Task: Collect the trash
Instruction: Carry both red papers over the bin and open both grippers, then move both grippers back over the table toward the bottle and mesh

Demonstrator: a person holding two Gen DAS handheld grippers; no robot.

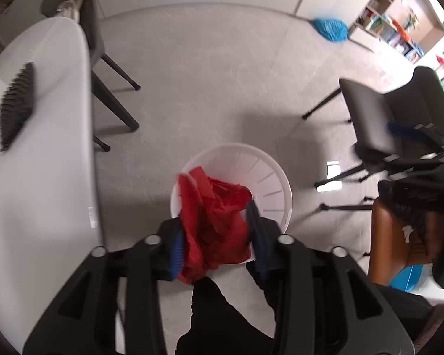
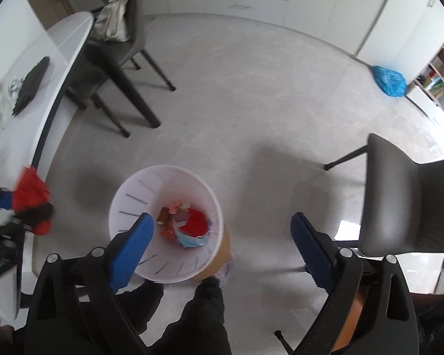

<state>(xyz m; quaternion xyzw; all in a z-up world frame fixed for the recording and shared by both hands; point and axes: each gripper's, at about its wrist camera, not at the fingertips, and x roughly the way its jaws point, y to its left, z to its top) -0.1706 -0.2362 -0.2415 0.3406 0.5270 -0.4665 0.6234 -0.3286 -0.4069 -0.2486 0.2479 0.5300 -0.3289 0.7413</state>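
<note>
While the crumpled red wrapper (image 1: 214, 224) hangs between the blue-padded fingers (image 1: 177, 247) of the left gripper (image 1: 216, 222), it sits directly above the white bin (image 1: 269, 177) on the floor, its lower folds drooping past the near rim. Those fingers are only a little apart; the left pad lies against the wrapper, but blur hides whether the right pad still presses it, so I cannot tell if the pinch holds. From the right wrist view the same red wrapper (image 2: 32, 195) shows at the left edge, level with the bin's (image 2: 127, 186) side. At the bottom of the bin lies a heap of scraps (image 2: 186, 224), red, orange and pale blue. The right gripper (image 2: 222, 224) hovers over the bin with its blue fingers (image 2: 133, 242) spread wide and nothing between them, the left pad over the bin's near wall and the right pad over bare floor. Beyond the bin, a white counter (image 1: 59, 118) stands to the left carrying a dark ridged mat (image 1: 17, 106), with a grey chair (image 2: 124, 29) tucked behind it and a cloth draped on its seat. Another grey chair (image 2: 399, 195) stands to the right, and a blue bag (image 2: 389, 81) lies on the floor near the far cabinets
</note>
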